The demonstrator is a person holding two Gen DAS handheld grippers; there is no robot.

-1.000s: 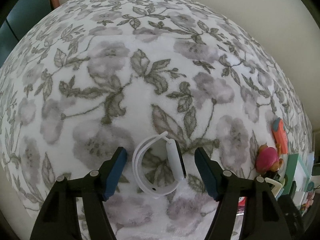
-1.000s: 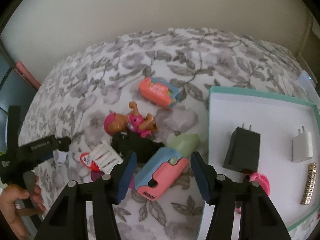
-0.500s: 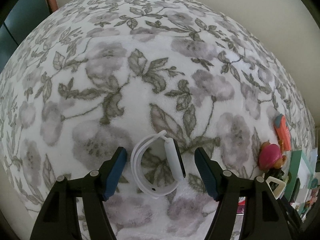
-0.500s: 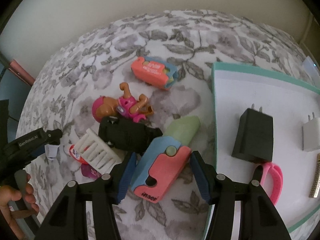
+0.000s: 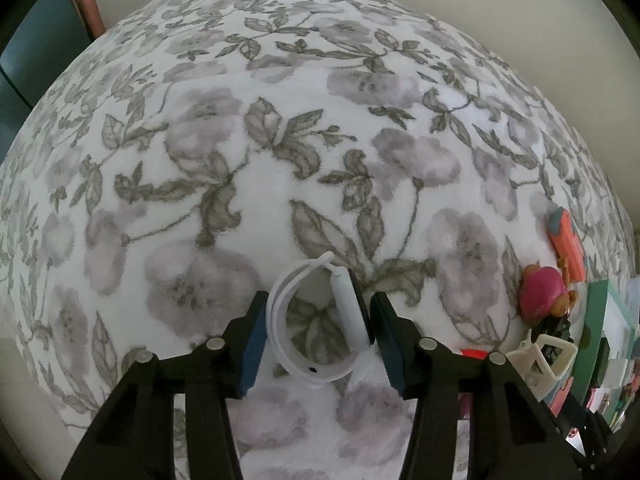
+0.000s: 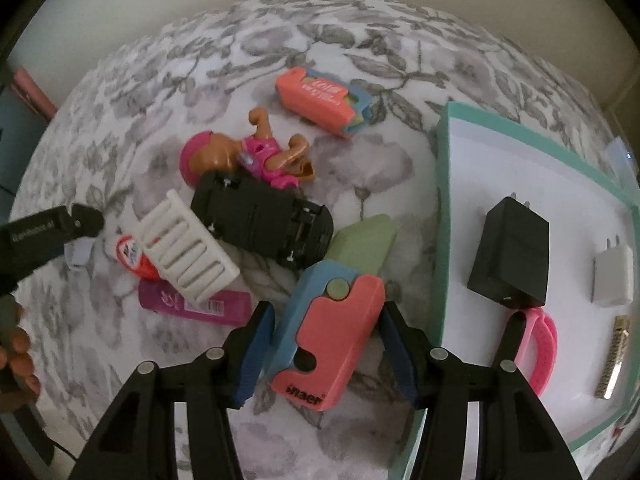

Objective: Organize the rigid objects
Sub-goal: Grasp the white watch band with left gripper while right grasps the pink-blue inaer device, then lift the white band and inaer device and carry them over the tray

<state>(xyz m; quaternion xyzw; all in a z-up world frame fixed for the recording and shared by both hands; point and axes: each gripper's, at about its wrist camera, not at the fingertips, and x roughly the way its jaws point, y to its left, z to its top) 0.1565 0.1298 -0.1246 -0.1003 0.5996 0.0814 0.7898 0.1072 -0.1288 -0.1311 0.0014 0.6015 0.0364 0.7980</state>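
Note:
A white smartwatch (image 5: 320, 320) with a looped band lies on its side on the floral blanket (image 5: 280, 140). My left gripper (image 5: 316, 340) points down over it; its jaws are closing and the blue pads (image 5: 252, 344) touch the band and the watch body. In the right wrist view a pink and blue toy cutter (image 6: 332, 336) with a green blade lies between the jaws of my right gripper (image 6: 326, 344). These jaws are closing slightly, with small gaps still beside the cutter. A teal-rimmed white tray (image 6: 444, 220) lies just right of it.
The tray holds a black charger (image 6: 508, 256), a white charger (image 6: 612, 276), a pink band (image 6: 540, 344) and a gold strip (image 6: 612, 360). Left of the cutter lie a black toy car (image 6: 260, 220), a doll (image 6: 240, 156), a white comb-like piece (image 6: 184, 248), a magenta tube (image 6: 196, 304) and another pink cutter (image 6: 320, 100).
The left jaws have narrowed onto the white watch, squeezing its loop slimmer. The right gripper has sunk closer around the pink and blue cutter.

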